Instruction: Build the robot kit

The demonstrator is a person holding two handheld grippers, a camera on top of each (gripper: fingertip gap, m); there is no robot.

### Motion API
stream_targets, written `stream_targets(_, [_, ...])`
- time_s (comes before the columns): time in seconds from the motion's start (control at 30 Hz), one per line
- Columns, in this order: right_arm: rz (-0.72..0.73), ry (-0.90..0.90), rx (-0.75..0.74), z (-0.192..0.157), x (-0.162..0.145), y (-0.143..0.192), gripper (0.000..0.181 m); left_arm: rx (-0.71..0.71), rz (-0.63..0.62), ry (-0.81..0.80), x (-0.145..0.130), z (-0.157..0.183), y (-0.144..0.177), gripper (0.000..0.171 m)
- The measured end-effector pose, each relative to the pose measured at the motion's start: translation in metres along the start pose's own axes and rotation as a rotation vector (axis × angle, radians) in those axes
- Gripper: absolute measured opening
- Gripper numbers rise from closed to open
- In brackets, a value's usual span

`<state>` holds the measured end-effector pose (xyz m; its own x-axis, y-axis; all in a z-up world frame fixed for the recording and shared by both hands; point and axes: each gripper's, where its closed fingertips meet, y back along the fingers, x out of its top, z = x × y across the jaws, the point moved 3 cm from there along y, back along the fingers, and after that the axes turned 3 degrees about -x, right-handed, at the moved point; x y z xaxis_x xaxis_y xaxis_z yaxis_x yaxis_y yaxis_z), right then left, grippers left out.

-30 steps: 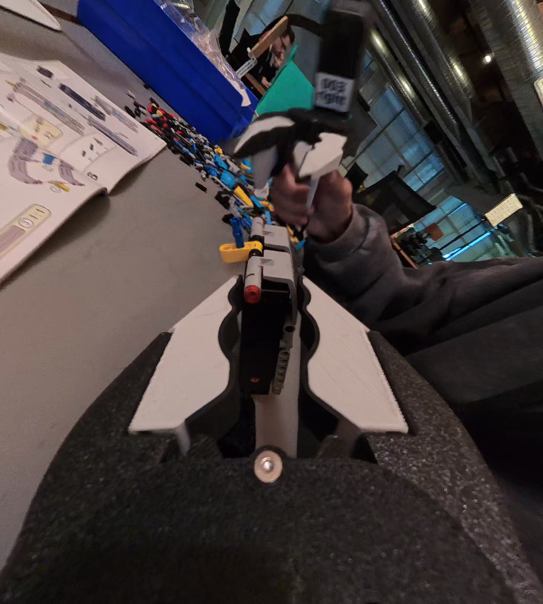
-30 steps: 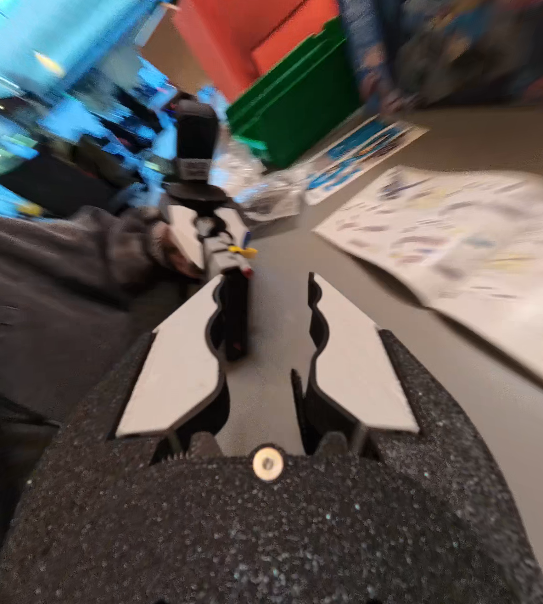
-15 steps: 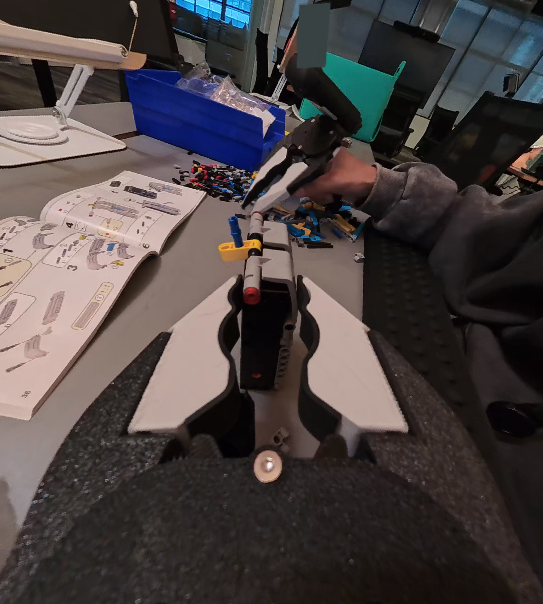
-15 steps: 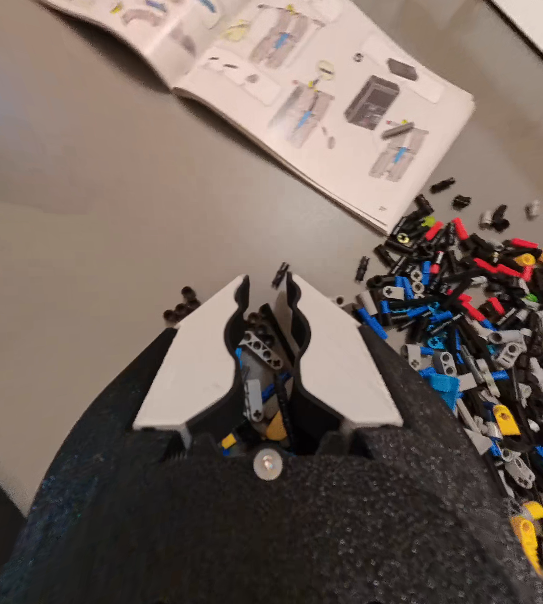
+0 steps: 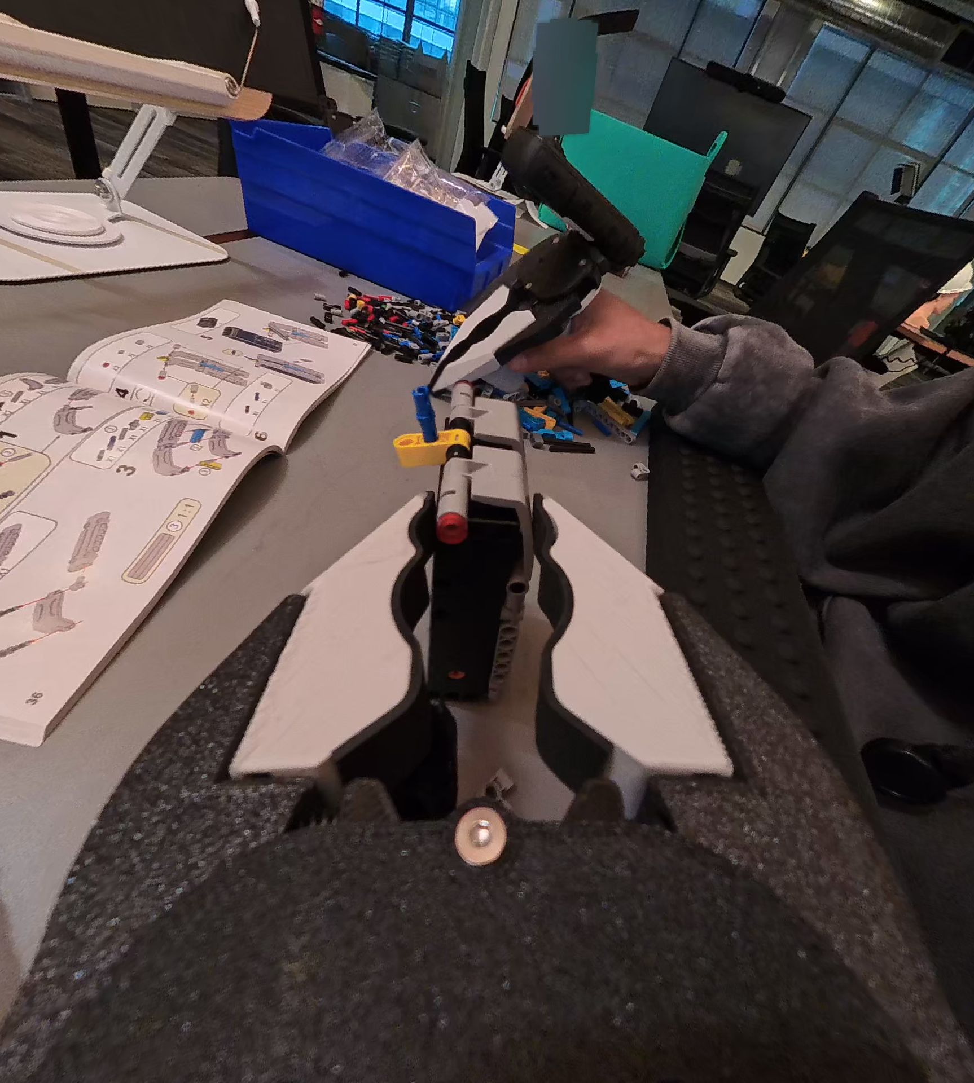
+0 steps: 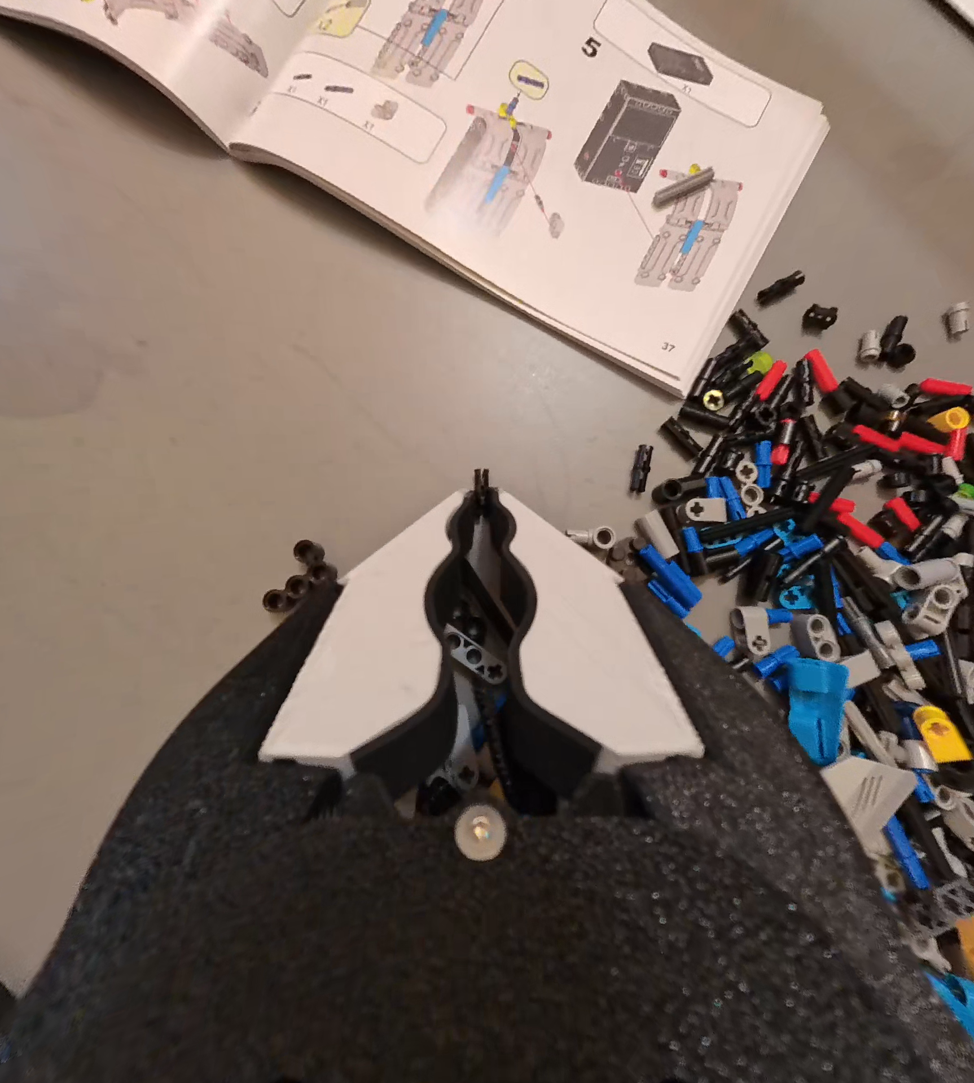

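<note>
**Two hand-held grippers over a building-brick set on a grey tabletop**

My left hand-held gripper (image 5: 476, 586) is clamped on a partly built brick model (image 5: 476, 592): a black box-shaped block with grey panels on top, a grey rod tipped with a red cap, and a yellow connector carrying an upright blue pin at its far end. The model sits lengthwise between the fingers, raised above the middle of the tabletop (image 5: 309, 527). I judge it light, rigid and smooth; the flat black sides give the surest hold, while the thin pin and rod look easy to knock loose.

My right hand-held gripper (image 6: 482, 498) has its fingers pressed together on a small black pin (image 6: 480, 483) that pokes out at the very tips. It hangs at the near edge of a loose pile of small parts (image 6: 860, 557) in black, blue, grey, red and yellow. The pin looks tiny, hard and slippery, so it could easily twist or drop.

An open instruction booklet (image 5: 121, 469) lies towards the left side of the tabletop. At the far edge stands a blue bin (image 5: 367, 222) holding clear plastic bags of parts. A teal bin (image 5: 637, 176) stands behind it; I cannot see inside
</note>
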<state>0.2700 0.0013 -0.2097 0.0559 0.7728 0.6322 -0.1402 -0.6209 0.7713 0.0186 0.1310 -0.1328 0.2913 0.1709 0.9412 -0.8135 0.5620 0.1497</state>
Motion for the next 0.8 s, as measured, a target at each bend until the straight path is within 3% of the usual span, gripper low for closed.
stream_targets(0.13, [0.051, 0.061, 0.012, -0.025, 0.02, 0.014, 0.003, 0.019, 0.018, 0.029, 0.001, -0.004, 0.001, 0.032])
stream_targets(0.27, [0.282, 0.02, 0.256, -0.126, 0.081, 0.061, 0.003, 0.022, 0.017, 0.014, 0.001, -0.003, 0.001, 0.032])
stream_targets(0.37, [0.278, -0.028, 0.488, -0.2, 0.093, 0.075, 0.003, 0.025, 0.009, -0.029, 0.0, 0.001, 0.0, 0.032])
stream_targets(0.43, [0.268, -0.129, 0.582, -0.226, 0.094, 0.074, 0.003, 0.027, 0.002, -0.059, -0.001, 0.005, 0.0, 0.032])
stream_targets(0.5, [0.229, -0.277, 0.681, -0.239, 0.089, 0.064, 0.003, 0.027, -0.005, -0.085, -0.002, 0.007, -0.001, 0.032])
stream_targets(0.63, [0.296, -0.591, 0.836, -0.234, 0.094, 0.059, 0.004, 0.035, -0.013, -0.129, -0.004, 0.011, -0.001, 0.032])
stream_targets(0.8, [0.315, -0.688, 0.81, -0.226, 0.089, 0.054, 0.003, 0.074, -0.016, -0.167, -0.004, 0.012, -0.003, 0.032])
